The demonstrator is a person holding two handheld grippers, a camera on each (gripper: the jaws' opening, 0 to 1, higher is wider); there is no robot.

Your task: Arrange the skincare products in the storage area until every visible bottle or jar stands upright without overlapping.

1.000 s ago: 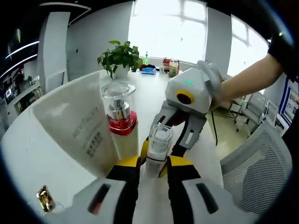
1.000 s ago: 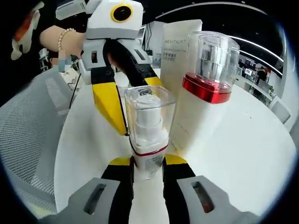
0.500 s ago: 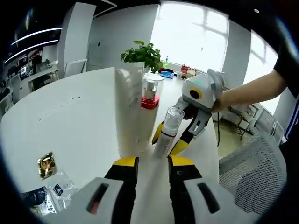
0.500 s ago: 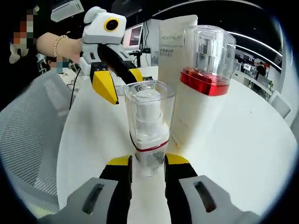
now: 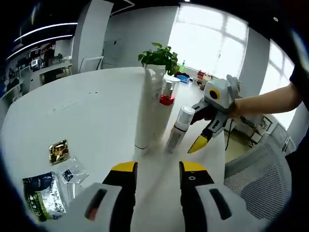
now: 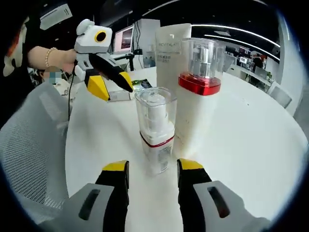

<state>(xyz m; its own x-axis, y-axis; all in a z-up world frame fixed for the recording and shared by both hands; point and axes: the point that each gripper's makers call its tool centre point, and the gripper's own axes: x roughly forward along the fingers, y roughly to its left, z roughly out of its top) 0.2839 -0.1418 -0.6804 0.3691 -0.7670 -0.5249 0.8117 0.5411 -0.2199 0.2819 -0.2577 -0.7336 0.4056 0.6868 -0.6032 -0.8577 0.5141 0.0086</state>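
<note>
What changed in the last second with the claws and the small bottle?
Both claws let go of the small bottle and drew back: the right claw now stands open just short of it, and the left claw is open farther off. The bottle, the red-collared bottle and the white tube stayed upright.

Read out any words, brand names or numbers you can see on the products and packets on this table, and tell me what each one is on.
"REVITALIFT": partly legible at the top of the tall white box; it seems to read so, blurred.
Smaller lines under it on the box: too small to read.
Small pump bottle: print on its lower label too blurred to read.
Sachets on the table: print too small to read.
Large red-collared bottle: no text legible.
</note>
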